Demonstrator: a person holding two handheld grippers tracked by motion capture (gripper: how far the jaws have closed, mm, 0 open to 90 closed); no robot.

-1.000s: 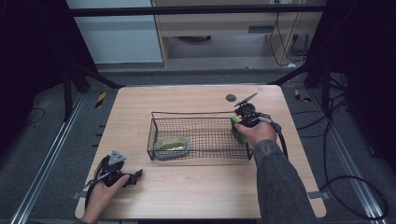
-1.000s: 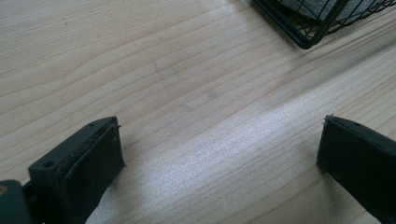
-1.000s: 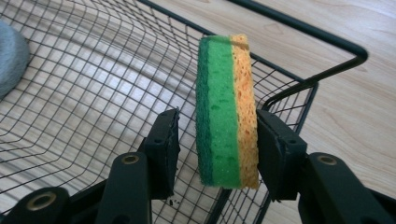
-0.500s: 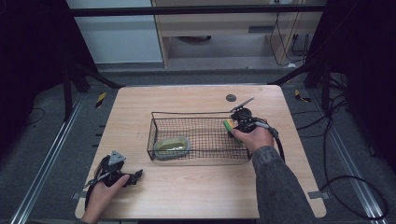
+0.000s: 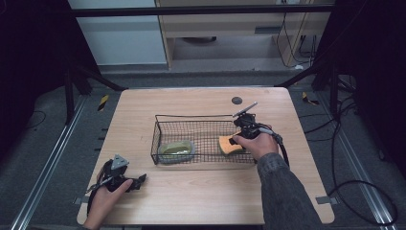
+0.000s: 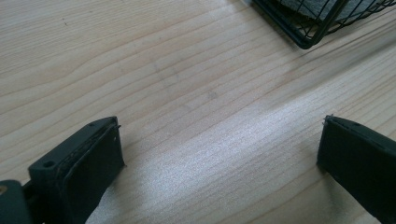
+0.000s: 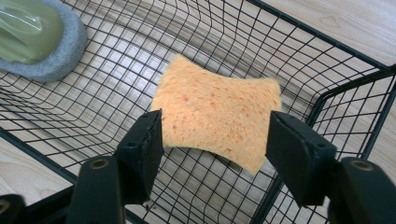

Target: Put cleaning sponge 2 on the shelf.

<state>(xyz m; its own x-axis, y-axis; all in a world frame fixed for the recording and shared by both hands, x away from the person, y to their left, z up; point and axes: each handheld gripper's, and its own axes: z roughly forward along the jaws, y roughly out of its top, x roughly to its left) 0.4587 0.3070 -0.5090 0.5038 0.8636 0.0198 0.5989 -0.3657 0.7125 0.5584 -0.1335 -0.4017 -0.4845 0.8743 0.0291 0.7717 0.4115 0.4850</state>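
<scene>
A black wire basket point(image 5: 191, 116) stands mid-table. At its right end lies an orange sponge point(image 5: 230, 144), face up on the mesh. My right gripper point(image 5: 241, 135) hangs just over it, tilted down into the basket. In the right gripper view the sponge point(image 7: 217, 116) sits between and just beyond the pads of my right gripper point(image 7: 215, 140). Its jaws have just been opening and stand apart from the sponge's dented edges. My left gripper point(image 5: 138, 181) rests on the table's front left, held by a hand. My left gripper point(image 6: 219, 135) is wide open over bare wood.
A grey pad with a green top point(image 5: 176, 150) lies in the basket's left end, and this pad point(image 7: 32, 37) is far left of the sponge. A small dark disc point(image 5: 237, 100) sits on the table behind the basket. The basket's corner point(image 6: 303, 37) is beyond the left jaws.
The right gripper has come from the basket's right rim down into the basket. Its jaws have parted, and the sponge now lies orange side up on the mesh. The left hand stayed still.
</scene>
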